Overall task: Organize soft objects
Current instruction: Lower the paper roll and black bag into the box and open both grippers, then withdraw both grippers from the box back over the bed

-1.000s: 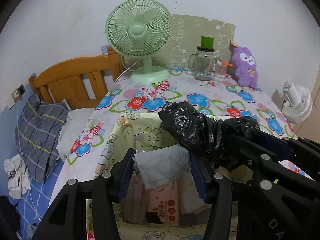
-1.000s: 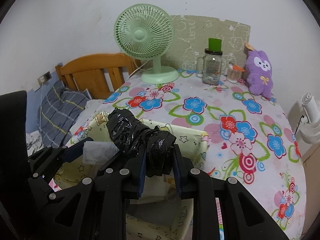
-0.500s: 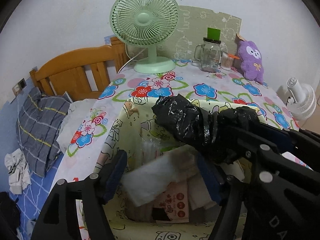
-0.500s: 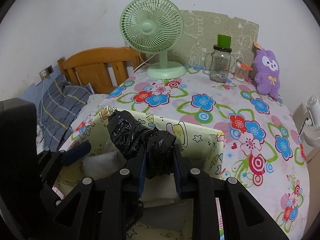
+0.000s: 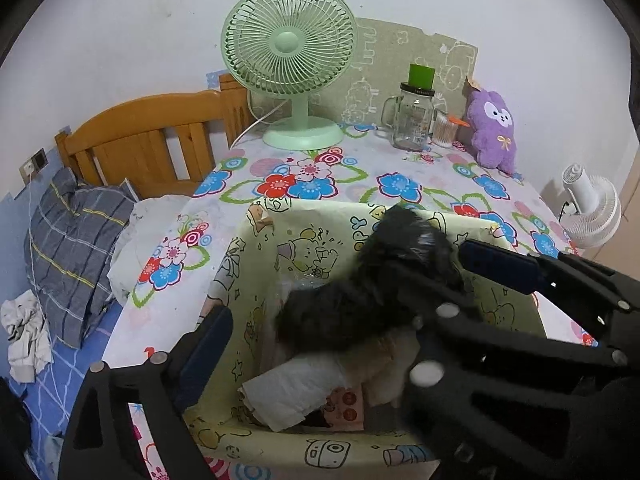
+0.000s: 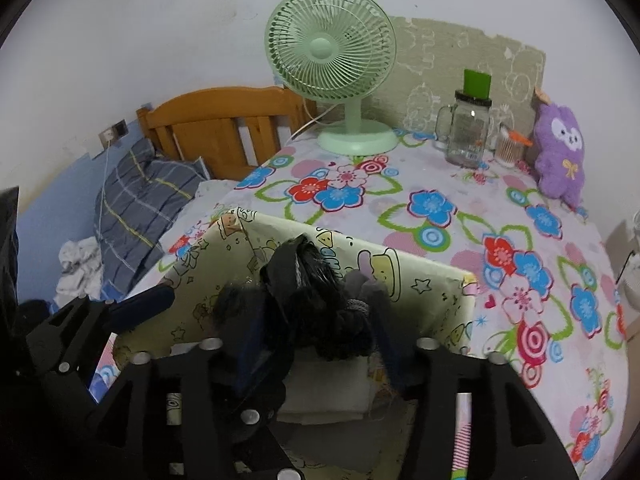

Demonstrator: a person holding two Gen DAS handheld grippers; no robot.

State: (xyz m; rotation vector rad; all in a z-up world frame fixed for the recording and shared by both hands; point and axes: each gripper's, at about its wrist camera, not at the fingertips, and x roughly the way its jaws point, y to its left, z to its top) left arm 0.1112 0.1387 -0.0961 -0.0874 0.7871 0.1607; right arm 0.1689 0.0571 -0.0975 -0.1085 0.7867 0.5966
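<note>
a: where's the black plastic bundle [image 6: 316, 300] right now?

b: over the open top of the cartoon-print box [image 6: 424, 280], between the pads of my right gripper [image 6: 320, 344]. those jaws are opening and the bundle looks blurred, so i judge it's slipping free rather than held. my left gripper [image 5: 340, 328] is opening too, spread wide with nothing between its pads; the pale plastic bag [image 5: 292, 392] lies below it inside the box.

a: what could go wrong?

b: the bundle is long and lumpy. if one end catches the box rim, it could drape over the wall and slide out onto the floral tablecloth [image 6: 440, 208]. it could also snag on a pad, since crinkled film clings.

a: and the materials?

b: the bundle is glossy, wrinkled film, scrunched into a soft sausage shape. the box has thin, flat walls, maybe paper-covered card, so a push could bow them. inside are folded pale cloths or tissue packs, squashy and uneven, so the bundle may settle crooked.

a: anything nearby at risk?

b: the green fan [image 6: 332, 40], glass jar [image 6: 466, 136] and purple plush [image 6: 560, 152] stand well apart at the back.
</note>
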